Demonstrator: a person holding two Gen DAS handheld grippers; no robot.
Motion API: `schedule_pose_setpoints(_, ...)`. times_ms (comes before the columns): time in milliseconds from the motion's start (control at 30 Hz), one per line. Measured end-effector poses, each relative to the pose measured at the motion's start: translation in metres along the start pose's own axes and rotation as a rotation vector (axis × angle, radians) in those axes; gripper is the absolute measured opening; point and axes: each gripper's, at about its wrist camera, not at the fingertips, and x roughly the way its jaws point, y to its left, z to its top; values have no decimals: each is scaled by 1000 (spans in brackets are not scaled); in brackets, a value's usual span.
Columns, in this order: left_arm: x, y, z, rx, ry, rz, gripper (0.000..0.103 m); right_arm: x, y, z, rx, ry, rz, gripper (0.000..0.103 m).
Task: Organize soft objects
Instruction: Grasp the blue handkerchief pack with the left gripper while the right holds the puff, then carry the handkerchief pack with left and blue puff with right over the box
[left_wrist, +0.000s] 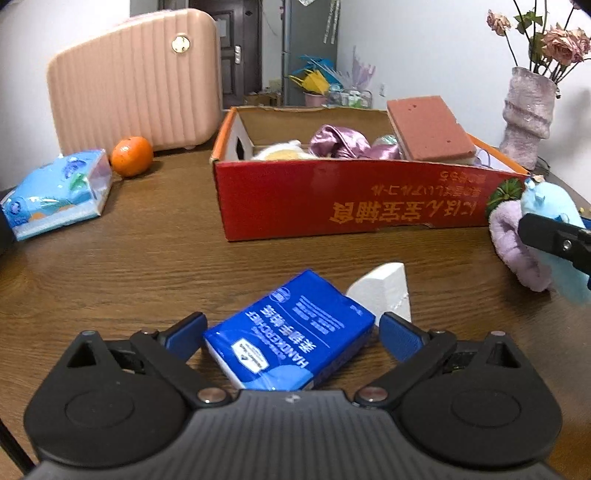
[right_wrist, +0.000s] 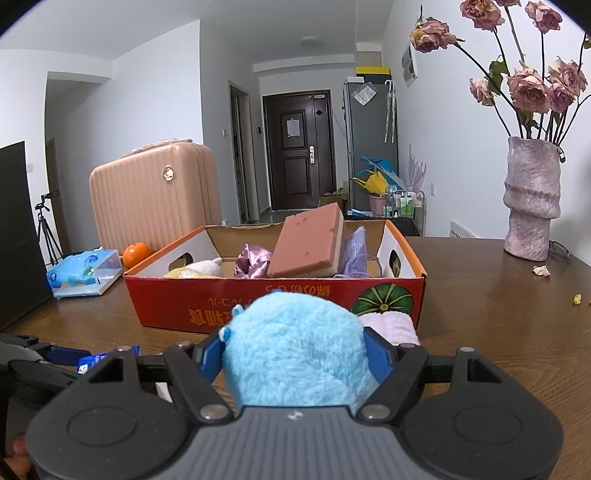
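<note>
While right claw (right_wrist: 295, 354) grips blue plush (right_wrist: 295, 347), left claw (left_wrist: 291, 332) wide around tissue pack (left_wrist: 291, 332).
Next: pinch pack, carry both into red box (left_wrist: 332, 199).

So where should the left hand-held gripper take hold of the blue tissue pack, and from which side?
Grip the blue tissue pack across its two long side faces, coming from its near short end. It lies flat and slightly turned on the table, between the open pads of the left hand-held gripper. Probably keep clear of the white foam wedge behind it.
</note>
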Motion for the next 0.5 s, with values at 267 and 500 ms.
schedule_pose_setpoints(267,-2,1,0,3,-3,-18,88,0,0,0,0,0,0,74)
schedule_pose_setpoints(500,-7,-2,-2,20,-25,3,88,0,0,0,1,-5,2,74)
